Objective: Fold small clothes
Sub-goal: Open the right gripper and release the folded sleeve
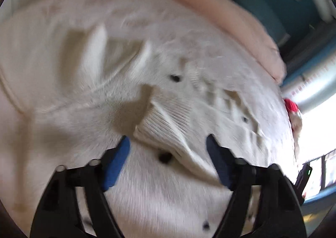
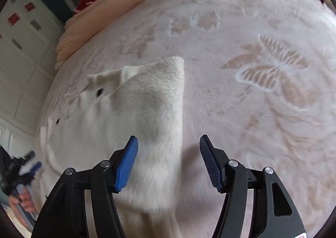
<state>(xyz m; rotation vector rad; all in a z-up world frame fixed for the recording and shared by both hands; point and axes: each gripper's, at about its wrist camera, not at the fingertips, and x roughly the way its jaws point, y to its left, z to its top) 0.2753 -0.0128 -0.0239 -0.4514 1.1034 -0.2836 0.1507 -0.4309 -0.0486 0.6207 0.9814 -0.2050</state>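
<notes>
Sweater (image 2: 147,116): laid flat on bed (image 2: 252,112), long axis away from right gripper (image 2: 169,154).
Cuff (image 1: 159,126): just ahead of left gripper (image 1: 168,154), nearer.
Jaws: both released, nothing gripped.

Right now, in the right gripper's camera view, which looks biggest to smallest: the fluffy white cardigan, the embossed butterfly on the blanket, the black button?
1. Fluffy white cardigan, though nearness to the camera enlarges it.
2. Embossed butterfly.
3. Black button.

sweater (image 2: 130,124) on blanket (image 2: 252,112), pillow (image 2: 109,20) behind it
</notes>
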